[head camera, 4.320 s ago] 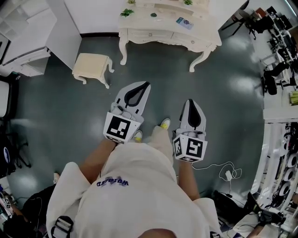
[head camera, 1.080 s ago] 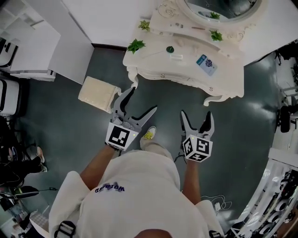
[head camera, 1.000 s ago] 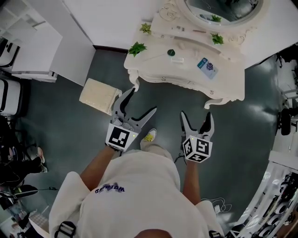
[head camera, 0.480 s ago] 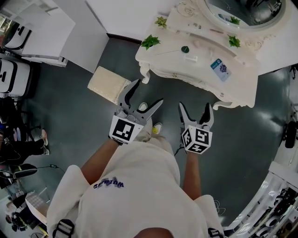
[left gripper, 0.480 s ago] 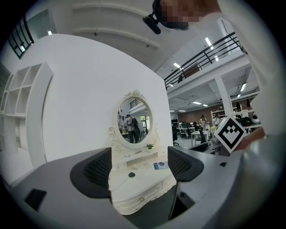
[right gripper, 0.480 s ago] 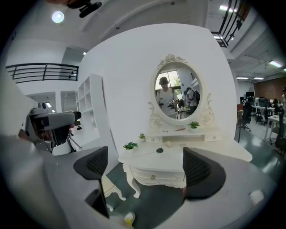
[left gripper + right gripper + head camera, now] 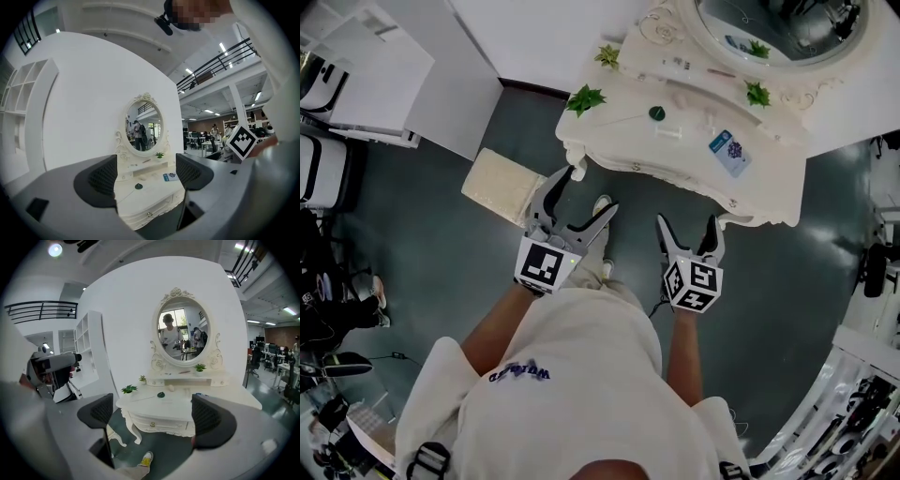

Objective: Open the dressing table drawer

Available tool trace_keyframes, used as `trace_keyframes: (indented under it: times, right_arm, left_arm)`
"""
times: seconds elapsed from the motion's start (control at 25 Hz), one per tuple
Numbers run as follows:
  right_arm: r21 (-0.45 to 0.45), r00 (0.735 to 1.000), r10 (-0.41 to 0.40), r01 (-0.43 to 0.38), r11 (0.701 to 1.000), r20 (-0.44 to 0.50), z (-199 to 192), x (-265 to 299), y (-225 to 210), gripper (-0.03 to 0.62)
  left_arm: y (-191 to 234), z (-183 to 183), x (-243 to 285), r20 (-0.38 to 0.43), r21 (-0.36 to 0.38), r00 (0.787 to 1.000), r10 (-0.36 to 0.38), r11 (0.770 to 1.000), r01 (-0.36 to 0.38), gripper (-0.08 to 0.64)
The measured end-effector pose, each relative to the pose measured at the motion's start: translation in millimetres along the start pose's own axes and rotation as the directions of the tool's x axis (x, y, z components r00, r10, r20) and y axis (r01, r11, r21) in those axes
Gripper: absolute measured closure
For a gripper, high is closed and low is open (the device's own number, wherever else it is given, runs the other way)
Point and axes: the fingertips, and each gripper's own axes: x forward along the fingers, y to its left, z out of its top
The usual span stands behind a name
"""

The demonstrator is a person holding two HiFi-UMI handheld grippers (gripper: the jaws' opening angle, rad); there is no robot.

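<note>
Head view has me standing in front of the dressing table (image 7: 619, 141), looking down at my 2 claws held out over the dark floor (image 7: 441, 262). My left claw (image 7: 587, 191) is spread really wide, 1 finger ending near the table's left front leg and the other angled off to the right, with nothing in it. My right claw (image 7: 686, 223) is open too, a bit narrower, and also empty. Neither claw touches the table; both sit just short of its front edge.

Left gripper view agrees: the 2 pads are well apart, with the table framed in the gap between them. Right gripper view is the same deal, and there the drawer (image 7: 154, 423) shows between the pads. It's shut, its front flush with the table, with a small knob in the middle.

On the tabletop there's an oval mirror (image 7: 778, 28), a little green plant (image 7: 586, 97) at the left corner and a blue card (image 7: 727, 148). A cream stool (image 7: 500, 186) sits on the floor just left of the table. My shoe (image 7: 601, 204) pokes out between the left claw's fingers.
</note>
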Motion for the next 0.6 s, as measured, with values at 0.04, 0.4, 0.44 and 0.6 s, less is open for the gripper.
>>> trace_keyframes:
  times: [0.04,0.4,0.44,0.6]
  right_arm:
    - [-0.006,1.000,-0.003,0.003,1.000,-0.005,3,4,-2,0.069]
    - [-0.056,0.998,0.016,-0.019,0.998,-0.060,32,63,-12,0.069]
    - [-0.065,0.998,0.014,-0.018,0.998,-0.063,38,70,-13,0.069]
    - [-0.082,0.998,0.008,-0.013,0.997,-0.057,66,110,-14,0.069]
  left_arm:
    - [4,0,5,0.000,-0.009,1.000,0.001,1.000,-0.001,0.164]
    - [48,-4,65,-0.006,-0.074,1.000,0.016,0.997,-0.016,0.164]
    - [52,-4,72,-0.008,-0.088,1.000,0.014,0.996,-0.014,0.164]
    - [83,-11,104,-0.026,-0.091,1.000,0.015,0.996,-0.017,0.165]
